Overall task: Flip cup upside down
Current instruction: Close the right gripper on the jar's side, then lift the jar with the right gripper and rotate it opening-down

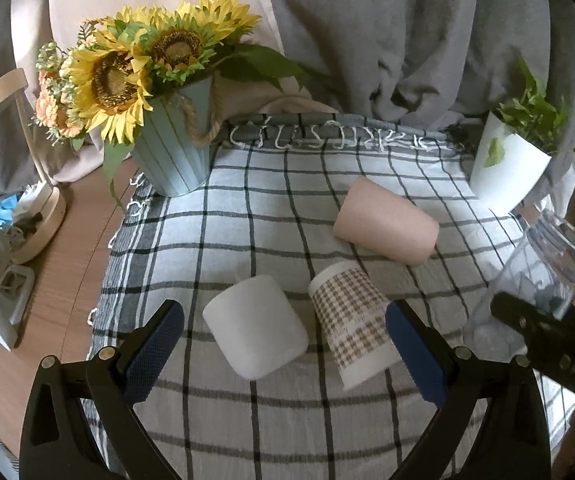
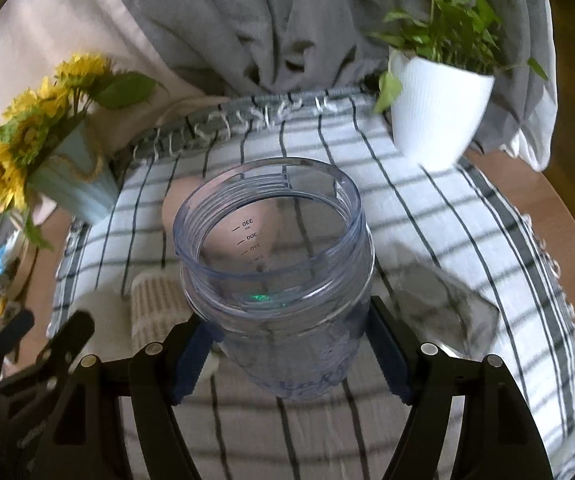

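Note:
My right gripper (image 2: 291,356) is shut on a clear plastic cup (image 2: 275,264) with a threaded rim and volume marks, held above the cloth with its mouth tilted up and away. The same cup (image 1: 543,280) shows at the right of the left wrist view, with the right gripper's black finger across it. My left gripper (image 1: 283,344) is open and empty above the cloth. Between and just beyond its fingers stand a white cup (image 1: 255,328) and a checked paper cup (image 1: 351,324), both bottom up. A pink cup (image 1: 387,220) stands bottom up farther back.
A checked cloth (image 1: 247,208) covers the round wooden table (image 1: 67,248). A blue pot of sunflowers (image 1: 175,152) stands at the back left, a white pot with a green plant (image 1: 507,168) at the back right. Grey curtains hang behind. A wooden chair (image 1: 3,120) is on the left.

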`<move>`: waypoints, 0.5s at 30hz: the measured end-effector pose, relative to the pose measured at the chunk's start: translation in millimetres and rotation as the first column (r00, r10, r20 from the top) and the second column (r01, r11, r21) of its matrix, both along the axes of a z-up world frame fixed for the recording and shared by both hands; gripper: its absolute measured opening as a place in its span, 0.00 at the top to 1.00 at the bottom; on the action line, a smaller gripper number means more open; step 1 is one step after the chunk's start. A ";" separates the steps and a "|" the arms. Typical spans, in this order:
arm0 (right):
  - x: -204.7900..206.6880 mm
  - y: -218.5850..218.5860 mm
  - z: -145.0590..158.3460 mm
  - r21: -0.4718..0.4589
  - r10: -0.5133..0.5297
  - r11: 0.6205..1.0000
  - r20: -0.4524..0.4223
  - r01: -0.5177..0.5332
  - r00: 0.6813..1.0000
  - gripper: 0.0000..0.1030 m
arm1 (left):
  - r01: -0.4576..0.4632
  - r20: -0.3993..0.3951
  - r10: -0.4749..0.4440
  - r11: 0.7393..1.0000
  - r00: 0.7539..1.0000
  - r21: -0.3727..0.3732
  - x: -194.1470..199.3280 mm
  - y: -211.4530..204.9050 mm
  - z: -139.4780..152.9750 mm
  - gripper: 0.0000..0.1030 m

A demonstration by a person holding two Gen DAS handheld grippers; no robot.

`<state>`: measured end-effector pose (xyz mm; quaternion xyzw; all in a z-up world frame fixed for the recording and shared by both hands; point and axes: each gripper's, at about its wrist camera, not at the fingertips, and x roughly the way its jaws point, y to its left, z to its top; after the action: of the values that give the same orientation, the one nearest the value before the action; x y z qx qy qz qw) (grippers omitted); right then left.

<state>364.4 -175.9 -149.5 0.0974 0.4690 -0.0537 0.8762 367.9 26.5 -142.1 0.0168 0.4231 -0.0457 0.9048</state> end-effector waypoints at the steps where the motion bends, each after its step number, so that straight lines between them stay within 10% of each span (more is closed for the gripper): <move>1: -5.4 0.0 1.7 0.006 0.006 1.000 -0.026 -0.005 1.000 0.29 | 0.003 -0.003 -0.003 1.000 1.000 0.001 -3.8 1.4 0.8 0.00; 15: -59.3 6.2 -9.5 0.063 0.069 0.997 -0.289 -0.053 0.955 0.29 | 0.054 -0.115 -0.051 0.998 0.992 0.021 -54.3 -1.8 -15.7 0.00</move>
<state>305.1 -169.7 -159.0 0.0978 0.5970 -0.0273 0.7958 313.6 24.7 -157.8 0.0363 0.4742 -0.0655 0.8772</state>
